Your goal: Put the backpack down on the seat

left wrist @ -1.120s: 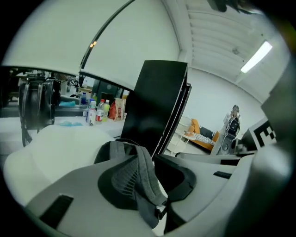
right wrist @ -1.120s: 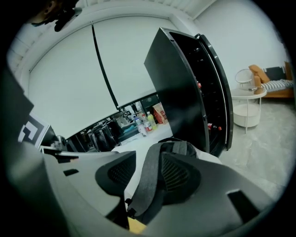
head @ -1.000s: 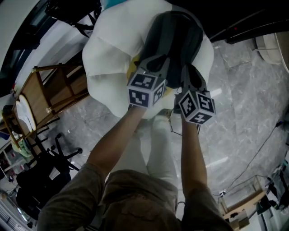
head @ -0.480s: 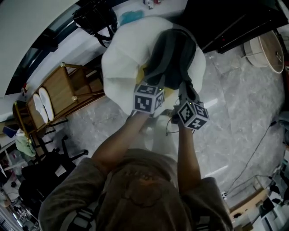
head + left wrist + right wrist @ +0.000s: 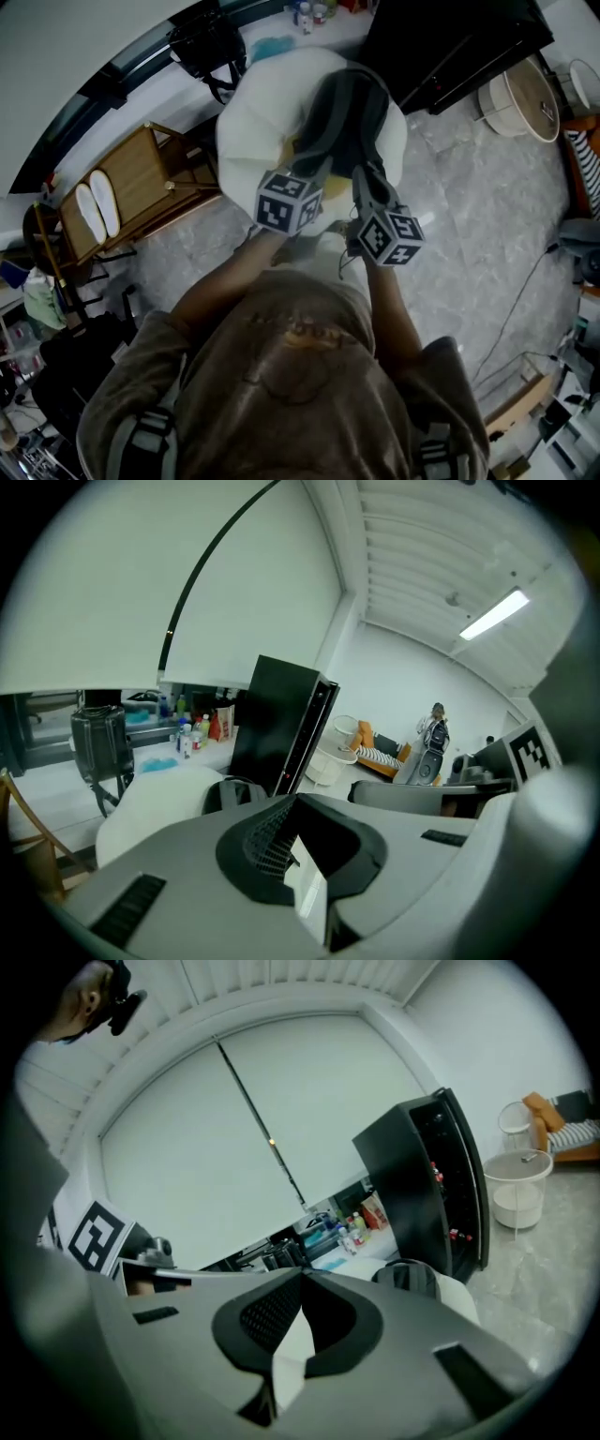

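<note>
Backpack (image 5: 352, 117): dark grey, soft, lying flat on the seat (image 5: 248, 141). In the head view its long axis runs roughly 1 to 7 o'clock, and it covers the seat's 3 o'clock half. Seat: white, rounded, puffy, on the grey floor (image 5: 469, 216), at 12 o'clock in the head view. Left gripper view: backpack (image 5: 234, 794) is a low dark hump on top of the white seat (image 5: 155, 807). Right gripper view: same, backpack (image 5: 408, 1277) resting on the seat (image 5: 457, 1300).
</note>
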`<state>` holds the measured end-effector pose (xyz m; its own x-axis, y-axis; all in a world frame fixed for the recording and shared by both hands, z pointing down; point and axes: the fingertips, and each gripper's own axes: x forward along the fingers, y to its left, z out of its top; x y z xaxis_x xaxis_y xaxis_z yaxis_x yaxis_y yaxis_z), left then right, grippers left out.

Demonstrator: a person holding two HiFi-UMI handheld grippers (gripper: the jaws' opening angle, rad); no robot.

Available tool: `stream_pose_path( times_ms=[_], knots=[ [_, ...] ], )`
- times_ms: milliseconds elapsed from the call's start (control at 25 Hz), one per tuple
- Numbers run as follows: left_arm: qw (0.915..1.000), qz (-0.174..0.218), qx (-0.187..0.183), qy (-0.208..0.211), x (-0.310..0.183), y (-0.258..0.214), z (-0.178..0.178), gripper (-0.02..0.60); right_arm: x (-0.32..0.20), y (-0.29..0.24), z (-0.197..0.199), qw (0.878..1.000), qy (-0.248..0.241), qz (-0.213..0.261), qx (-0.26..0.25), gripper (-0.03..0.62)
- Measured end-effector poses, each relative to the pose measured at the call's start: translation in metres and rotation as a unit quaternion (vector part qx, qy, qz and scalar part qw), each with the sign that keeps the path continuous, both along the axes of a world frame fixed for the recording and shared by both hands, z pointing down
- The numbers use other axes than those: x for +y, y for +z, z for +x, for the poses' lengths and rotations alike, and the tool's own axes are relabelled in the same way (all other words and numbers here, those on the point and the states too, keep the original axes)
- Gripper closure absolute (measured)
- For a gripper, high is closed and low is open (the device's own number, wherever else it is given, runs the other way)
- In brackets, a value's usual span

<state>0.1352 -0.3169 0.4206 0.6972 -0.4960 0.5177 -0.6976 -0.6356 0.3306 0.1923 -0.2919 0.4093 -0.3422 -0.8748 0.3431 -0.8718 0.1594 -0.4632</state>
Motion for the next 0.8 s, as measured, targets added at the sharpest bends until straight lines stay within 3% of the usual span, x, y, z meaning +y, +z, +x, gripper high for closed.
stream_pose_path(
  times_ms=[160, 320, 600, 800],
  knots=[
    [0.9980, 0.039, 0.025, 0.042, 0.029, -0.039, -0.015, 0.581, 0.027, -0.036, -0.028, 0.997, -0.053, 0.043, 0.021, 0.594],
    [0.9932, 0.080, 0.041, 0.074, 0.051, -0.071, -0.028, 0.581, 0.049, -0.069, -0.040, 0.993, -0.075, 0.082, 0.038, 0.594],
    [0.9774, 0.158, 0.089, 0.108, 0.079, -0.120, -0.041, 0.581, 0.079, -0.104, -0.055, 0.986, -0.079, 0.132, 0.060, 0.594],
    [0.9723, 0.175, 0.109, 0.109, 0.092, -0.129, -0.052, 0.581, 0.090, -0.111, -0.059, 0.987, -0.053, 0.144, 0.048, 0.594]
  ],
)
